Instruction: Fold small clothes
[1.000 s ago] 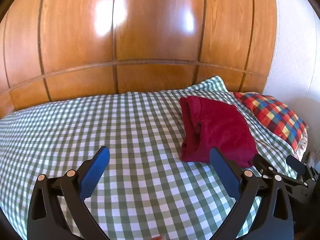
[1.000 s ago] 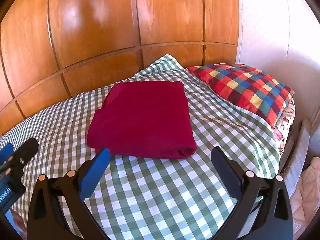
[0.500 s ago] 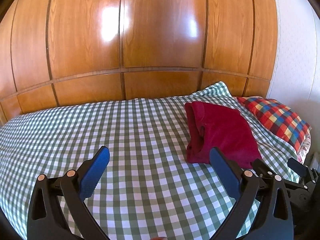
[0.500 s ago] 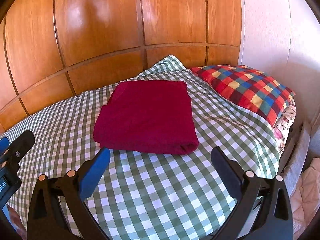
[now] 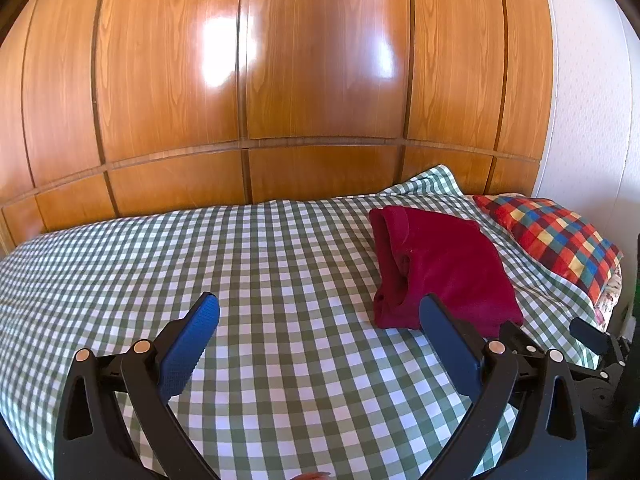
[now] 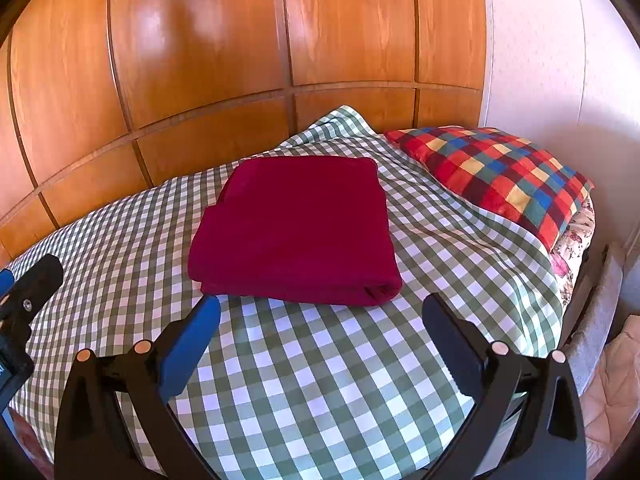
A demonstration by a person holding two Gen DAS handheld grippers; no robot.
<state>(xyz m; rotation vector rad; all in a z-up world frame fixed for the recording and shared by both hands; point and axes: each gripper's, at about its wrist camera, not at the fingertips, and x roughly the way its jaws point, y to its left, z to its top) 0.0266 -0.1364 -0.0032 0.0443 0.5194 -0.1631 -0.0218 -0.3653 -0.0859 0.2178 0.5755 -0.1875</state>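
Change: both grippers have drawn back a little from the garment over the last second, so more wood panelling shows above the bed.
Left gripper [image 5: 320, 312]: black frame, blue pads, jaws spread wide and holding nothing, hovering over the sheet.
Right gripper [image 6: 320, 312]: same build, jaws also wide apart and empty, aimed at the garment's near edge.
Garment: dark red folded fleece garment [image 6: 296, 232] lying flat as a neat rectangle on the bed, just beyond the right gripper, off to the right of the left one [image 5: 440, 268].
Bedding: green-and-white checked sheet [image 6: 320, 380] under everything.
Pillow: multicoloured checked pillow [image 6: 496, 176] near the garment's far right side.
Backdrop: glossy wooden panelled wall [image 5: 320, 80].
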